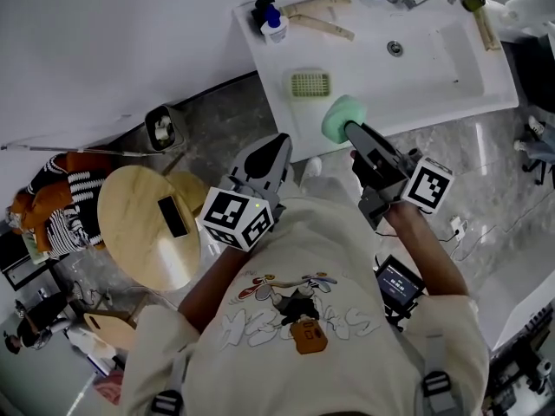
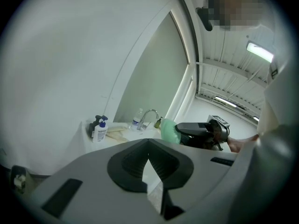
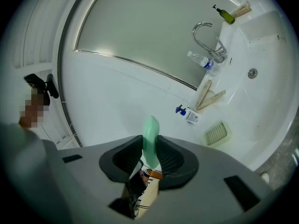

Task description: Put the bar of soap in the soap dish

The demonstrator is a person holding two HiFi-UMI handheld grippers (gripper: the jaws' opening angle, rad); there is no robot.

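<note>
right gripper: pinching the pale green oval bar of soap, edge-on between the pads, top end past the tips
soap position: in the air at the front edge of the white ceramic washbasin, probably not touching it
green slotted rectangular soap dish: on the basin's front left rim, near the soap, apart from it
left gripper: tips pressed together, holding nothing, off the basin's front left corner
white pump bottle with blue top: basin's back left corner
</note>
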